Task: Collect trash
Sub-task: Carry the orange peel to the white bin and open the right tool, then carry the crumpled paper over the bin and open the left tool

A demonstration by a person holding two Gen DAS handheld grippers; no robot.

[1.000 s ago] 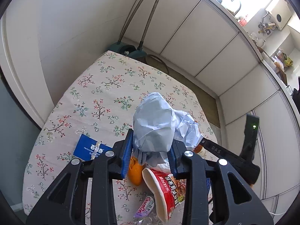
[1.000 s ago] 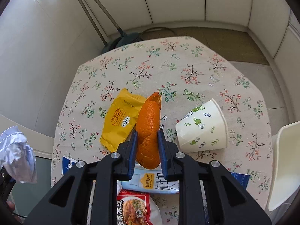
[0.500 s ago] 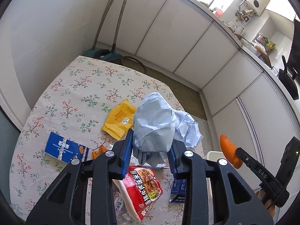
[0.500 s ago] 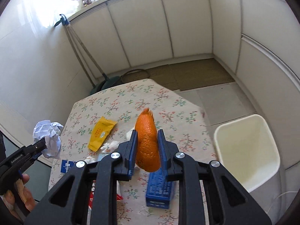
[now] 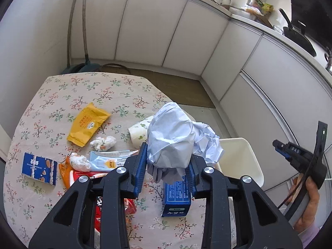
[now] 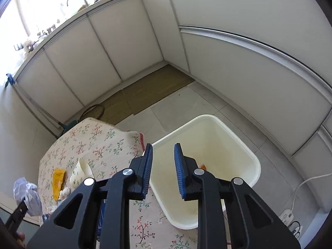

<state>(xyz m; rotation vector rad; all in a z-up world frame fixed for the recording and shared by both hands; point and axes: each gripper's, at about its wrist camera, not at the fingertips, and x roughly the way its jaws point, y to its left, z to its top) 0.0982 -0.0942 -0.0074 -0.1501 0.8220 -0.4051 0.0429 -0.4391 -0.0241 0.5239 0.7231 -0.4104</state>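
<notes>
Left gripper (image 5: 169, 171) clamps the crumpled pale-blue paper wad (image 5: 176, 139) over the floral-cloth table (image 5: 62, 95). Right gripper (image 6: 162, 166), stamped "DAS", jaws opening with nothing between them, hangs over the cream plastic bin (image 6: 238, 145); an orange scrap (image 6: 203, 166) lies inside, mostly hidden. At ten o'clock, one yellow snack wrapper (image 5: 88, 124); two blue cartons (image 5: 39, 168), print unreadable.
</notes>
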